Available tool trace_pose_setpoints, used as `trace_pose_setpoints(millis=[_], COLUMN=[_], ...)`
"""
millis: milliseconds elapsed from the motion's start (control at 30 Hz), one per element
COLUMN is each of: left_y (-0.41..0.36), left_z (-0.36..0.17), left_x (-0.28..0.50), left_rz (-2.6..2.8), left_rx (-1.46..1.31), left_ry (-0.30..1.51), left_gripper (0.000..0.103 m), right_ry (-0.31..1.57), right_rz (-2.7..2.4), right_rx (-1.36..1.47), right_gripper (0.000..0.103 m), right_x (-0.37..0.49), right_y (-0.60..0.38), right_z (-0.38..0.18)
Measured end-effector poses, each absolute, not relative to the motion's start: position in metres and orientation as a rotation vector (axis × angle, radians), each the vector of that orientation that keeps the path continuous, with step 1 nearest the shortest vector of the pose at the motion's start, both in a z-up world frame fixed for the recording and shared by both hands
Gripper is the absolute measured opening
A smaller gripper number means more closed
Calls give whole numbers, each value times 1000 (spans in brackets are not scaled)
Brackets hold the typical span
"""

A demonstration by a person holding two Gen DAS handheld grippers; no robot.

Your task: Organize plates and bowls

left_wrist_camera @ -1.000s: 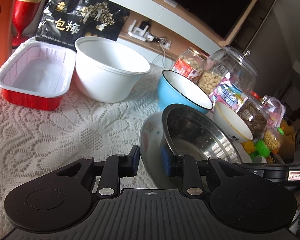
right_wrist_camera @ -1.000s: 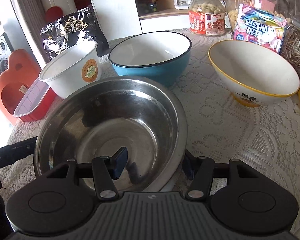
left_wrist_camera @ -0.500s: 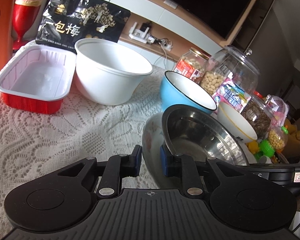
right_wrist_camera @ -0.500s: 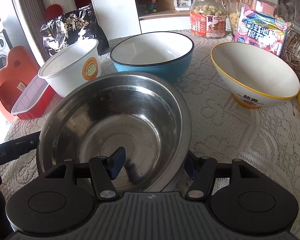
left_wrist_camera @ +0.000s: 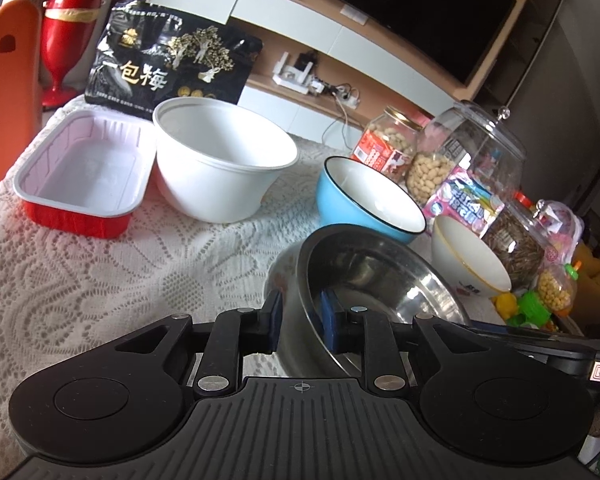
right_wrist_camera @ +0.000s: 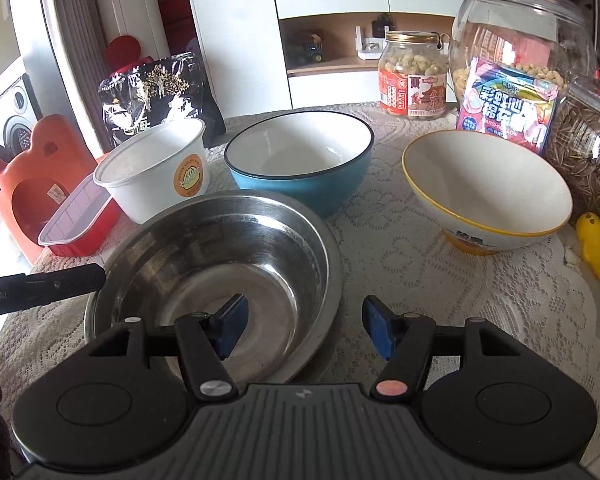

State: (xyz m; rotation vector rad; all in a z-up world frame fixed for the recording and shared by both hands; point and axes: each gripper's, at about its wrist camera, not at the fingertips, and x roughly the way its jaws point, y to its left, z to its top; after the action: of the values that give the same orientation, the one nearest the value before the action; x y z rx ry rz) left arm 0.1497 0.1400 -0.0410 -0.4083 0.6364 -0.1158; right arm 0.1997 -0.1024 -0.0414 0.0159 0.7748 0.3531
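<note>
A steel bowl (right_wrist_camera: 228,256) sits on a patterned plate (left_wrist_camera: 280,276) on the lace tablecloth. My left gripper (left_wrist_camera: 300,322) is shut on the steel bowl's near rim (left_wrist_camera: 306,300), one pad inside and one outside. My right gripper (right_wrist_camera: 304,328) is open, its pads straddling the bowl's right rim without touching it. Behind stand a blue bowl (right_wrist_camera: 300,160), a white paper bowl (right_wrist_camera: 152,168) and a yellow-rimmed white bowl (right_wrist_camera: 488,188). The blue bowl (left_wrist_camera: 364,200), the paper bowl (left_wrist_camera: 220,164) and the yellow-rimmed bowl (left_wrist_camera: 472,260) also show in the left wrist view.
A red rectangular tray (left_wrist_camera: 80,172) lies at the left. A black snack bag (left_wrist_camera: 168,64) stands behind it. Jars of snacks (right_wrist_camera: 414,76) and a big glass jar (right_wrist_camera: 520,52) line the back right. A yellow toy (right_wrist_camera: 598,244) lies at the right edge.
My left gripper closed onto the steel bowl's rim and the bowl tilted up slightly. My right gripper drew back a little, its pads still wide apart around the right rim.
</note>
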Motion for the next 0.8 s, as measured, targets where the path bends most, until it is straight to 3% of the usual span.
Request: trace_pose_setpoints(millis=[233,400,800], left_y=[115,95,46], left_z=[-10,7,8], left_x=[147,151,178], left_rz=[-93,-111,-214], left_rx=[-339,-334,-301], left_ry=[609,628,687], left_gripper=[23,23,23], right_ry=[710,673,667], right_rz=[331,333,252], right_rx=[24,84,164], right_gripper=[64,70,70], right_x=[194,192,190], right_y=[-132,-159,-221], right_z=[-39,-33,-42])
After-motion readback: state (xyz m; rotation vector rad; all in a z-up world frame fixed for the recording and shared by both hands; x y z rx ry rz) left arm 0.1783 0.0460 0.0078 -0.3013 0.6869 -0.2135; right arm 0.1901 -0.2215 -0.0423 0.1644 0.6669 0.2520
